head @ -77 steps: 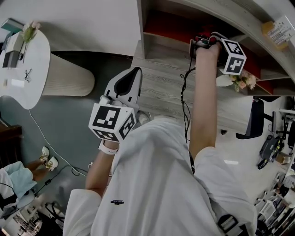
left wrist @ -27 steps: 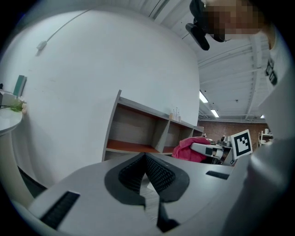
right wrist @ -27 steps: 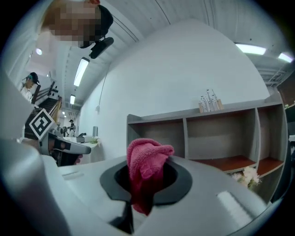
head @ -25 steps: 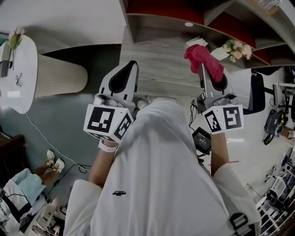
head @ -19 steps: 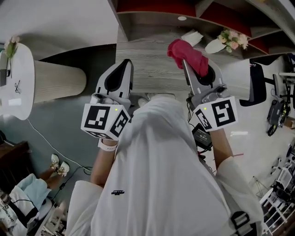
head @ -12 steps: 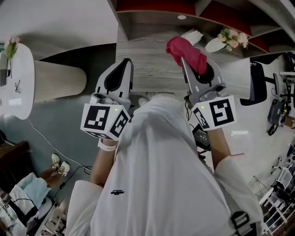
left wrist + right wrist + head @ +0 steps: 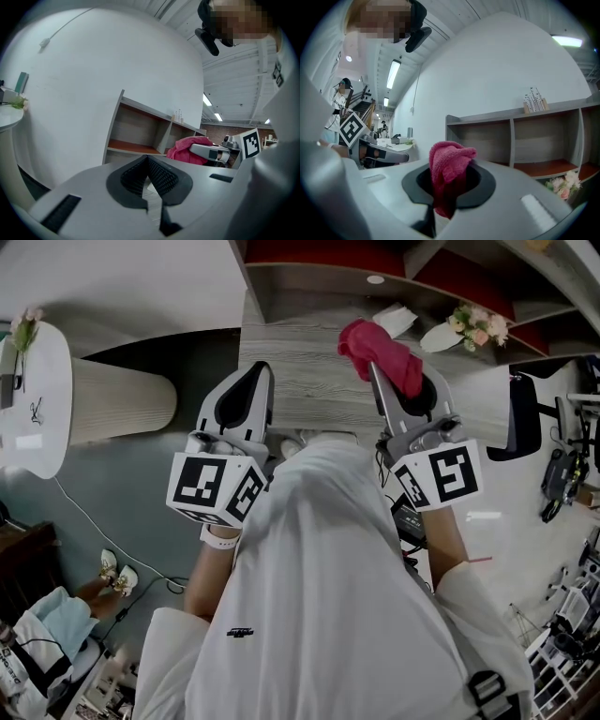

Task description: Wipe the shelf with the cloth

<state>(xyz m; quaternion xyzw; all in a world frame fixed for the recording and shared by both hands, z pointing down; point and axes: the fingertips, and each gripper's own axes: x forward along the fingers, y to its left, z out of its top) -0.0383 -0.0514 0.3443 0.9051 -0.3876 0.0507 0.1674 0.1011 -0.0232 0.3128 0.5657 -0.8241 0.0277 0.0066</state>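
Observation:
The pink cloth [image 7: 377,346] is bunched between the jaws of my right gripper [image 7: 378,367], which is shut on it above the grey wood top of the shelf unit [image 7: 305,357]. In the right gripper view the cloth [image 7: 446,164] fills the jaws of that gripper [image 7: 449,180], with open shelf compartments [image 7: 487,140] behind. My left gripper [image 7: 262,374] hovers at the unit's front left edge, shut and empty. Its pads [image 7: 159,176] meet in the left gripper view, where the cloth [image 7: 183,149] shows at the right.
A white round table [image 7: 37,381] stands at the left. Pale flowers [image 7: 473,326] and a white folded item [image 7: 394,319] sit in the lower shelf compartment. A black chair [image 7: 523,423] stands at the right. A cable [image 7: 103,531] trails over the floor.
The right gripper, earlier deep inside a shelf compartment, has drawn back with the pink cloth. Over the last second both grippers have barely moved.

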